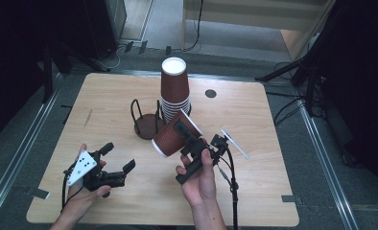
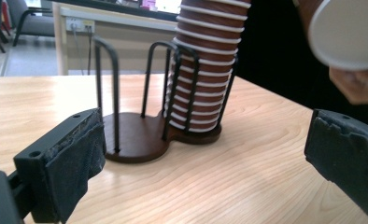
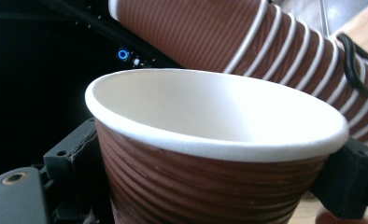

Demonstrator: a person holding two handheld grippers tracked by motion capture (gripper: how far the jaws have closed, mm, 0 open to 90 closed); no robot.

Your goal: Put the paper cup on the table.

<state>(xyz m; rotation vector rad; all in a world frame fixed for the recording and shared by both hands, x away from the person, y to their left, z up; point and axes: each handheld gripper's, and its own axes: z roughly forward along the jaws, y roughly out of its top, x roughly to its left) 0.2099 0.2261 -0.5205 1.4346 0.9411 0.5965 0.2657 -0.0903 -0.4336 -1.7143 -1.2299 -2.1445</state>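
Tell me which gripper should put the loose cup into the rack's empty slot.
Right. The right gripper already clamps the brown cup, tilted just beside the rack. The left gripper is open, holds nothing, and sits nearer the table's front-left.

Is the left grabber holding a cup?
No, the left gripper has its jaws wide apart with only bare table between them; the single cup sits in the right gripper.

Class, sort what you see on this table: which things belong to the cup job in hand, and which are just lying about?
In the job:
- cup, clamped in the right gripper
- cup stack
- wire holder
- left gripper, open

Lying about:
- white strip
- dark disc
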